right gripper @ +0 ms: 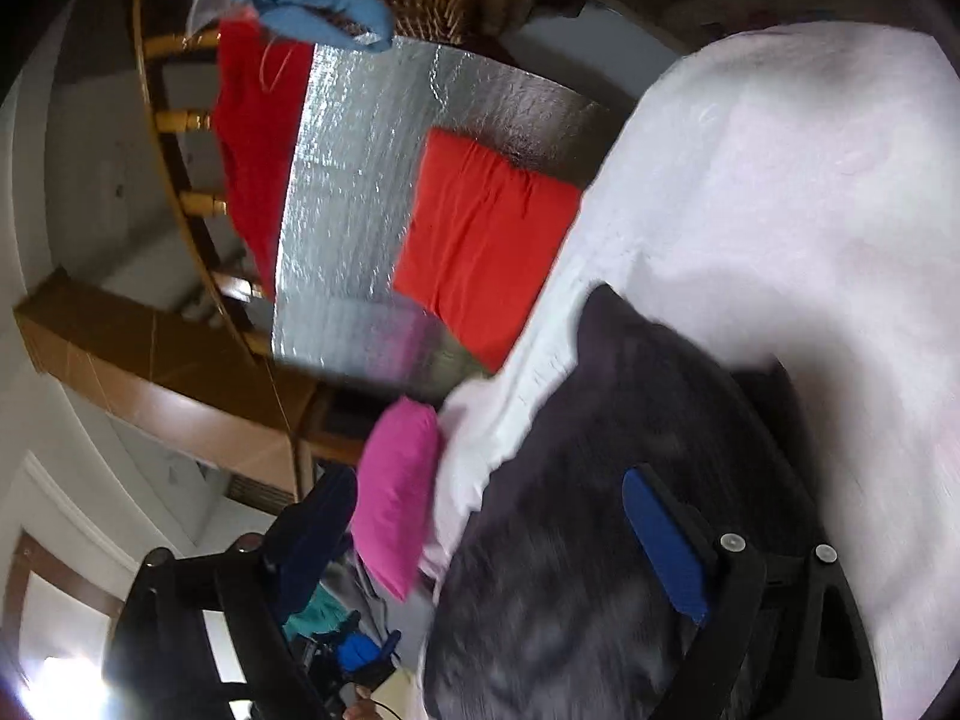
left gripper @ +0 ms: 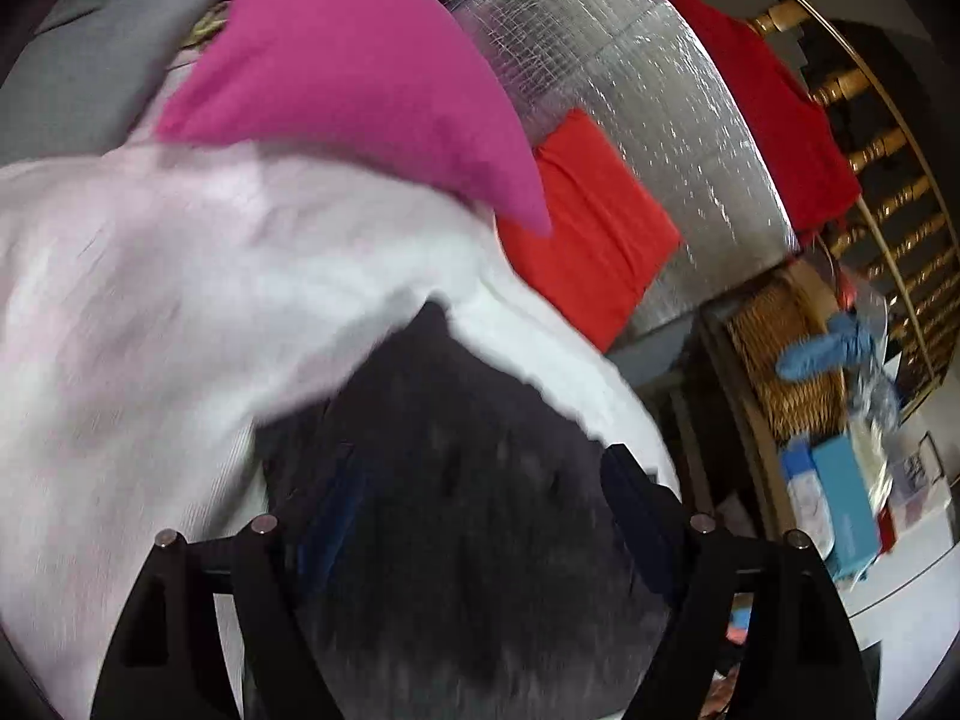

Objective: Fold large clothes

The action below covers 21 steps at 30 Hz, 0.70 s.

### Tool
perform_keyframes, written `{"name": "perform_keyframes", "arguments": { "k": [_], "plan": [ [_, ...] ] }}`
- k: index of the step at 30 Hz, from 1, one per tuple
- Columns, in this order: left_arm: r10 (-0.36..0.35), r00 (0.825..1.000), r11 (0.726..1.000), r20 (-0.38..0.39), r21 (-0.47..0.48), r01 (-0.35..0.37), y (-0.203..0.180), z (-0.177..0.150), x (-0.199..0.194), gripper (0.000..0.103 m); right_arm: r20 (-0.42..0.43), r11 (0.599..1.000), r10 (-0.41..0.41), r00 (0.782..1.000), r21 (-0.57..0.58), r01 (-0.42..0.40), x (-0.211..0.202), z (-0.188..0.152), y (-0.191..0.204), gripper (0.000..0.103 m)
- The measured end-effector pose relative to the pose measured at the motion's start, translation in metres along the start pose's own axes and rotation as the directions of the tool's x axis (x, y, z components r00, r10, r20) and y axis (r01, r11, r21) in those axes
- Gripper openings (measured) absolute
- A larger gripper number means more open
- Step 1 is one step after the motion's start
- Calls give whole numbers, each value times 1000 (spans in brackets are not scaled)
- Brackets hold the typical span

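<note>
Dark grey cloth (left gripper: 474,516) fills the space between the fingers of the left tongs (left gripper: 480,540), bunched and blurred; the fingers stand wide apart on either side of it, and whether they press it at all I cannot tell. Beyond it a large white garment (left gripper: 168,312), faintly pink in places, spreads across the left wrist view, with a magenta piece of fabric (left gripper: 348,78) lying over its far part. Farther off, a folded orange-red cloth (left gripper: 594,228) rests on a silver foil-covered surface (left gripper: 648,96), and a red garment (left gripper: 774,114) hangs over that surface's far edge against a wooden railing (left gripper: 864,150). A wicker basket (left gripper: 792,348) with a blue cloth (left gripper: 828,348) draped on it sits beyond the surface's corner.

From the right wrist view, the right tongs (right gripper: 480,546) also stand well apart, the same dark grey cloth (right gripper: 576,552) bulging between them and touching the blue pad of one finger (right gripper: 663,546); a firm grip cannot be made out. White garment (right gripper: 780,210) rises behind it, the magenta fabric (right gripper: 396,492) hangs beside it, and the orange-red cloth (right gripper: 486,240) lies on the foil surface (right gripper: 354,192), near the red garment (right gripper: 258,132).
</note>
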<state>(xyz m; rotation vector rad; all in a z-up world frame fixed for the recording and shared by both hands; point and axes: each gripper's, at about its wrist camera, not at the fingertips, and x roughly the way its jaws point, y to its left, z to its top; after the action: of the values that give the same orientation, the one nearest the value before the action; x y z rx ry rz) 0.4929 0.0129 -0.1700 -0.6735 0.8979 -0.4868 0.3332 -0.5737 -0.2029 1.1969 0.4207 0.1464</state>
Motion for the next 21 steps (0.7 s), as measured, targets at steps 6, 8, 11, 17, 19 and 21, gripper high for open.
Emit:
{"name": "perform_keyframes", "arguments": {
  "k": [6,8,11,17,19,21],
  "plan": [
    [57,998,998,-21,-33,-58,16,-92,-33,82,-29,995,-58,998,80,60,-54,-56,-7,92],
    [84,996,994,-16,-69,-84,27,-103,-38,82,-36,991,-87,996,94,90,-65,-73,-8,92],
    [111,994,987,-25,-113,-113,38,-103,-36,82,-33,981,-136,990,136,139,-70,-94,-20,92],
    [177,982,944,-61,-272,-188,76,-105,-26,83,-96,937,-270,958,201,284,-36,-99,-51,92],
    [159,985,943,-68,-284,-171,81,-106,-26,83,-86,932,-272,959,224,284,-26,-96,-56,92],
    [161,985,945,-61,-280,-171,79,-103,-23,83,-53,931,-310,949,183,315,-13,-89,-49,93]
  ]
}}
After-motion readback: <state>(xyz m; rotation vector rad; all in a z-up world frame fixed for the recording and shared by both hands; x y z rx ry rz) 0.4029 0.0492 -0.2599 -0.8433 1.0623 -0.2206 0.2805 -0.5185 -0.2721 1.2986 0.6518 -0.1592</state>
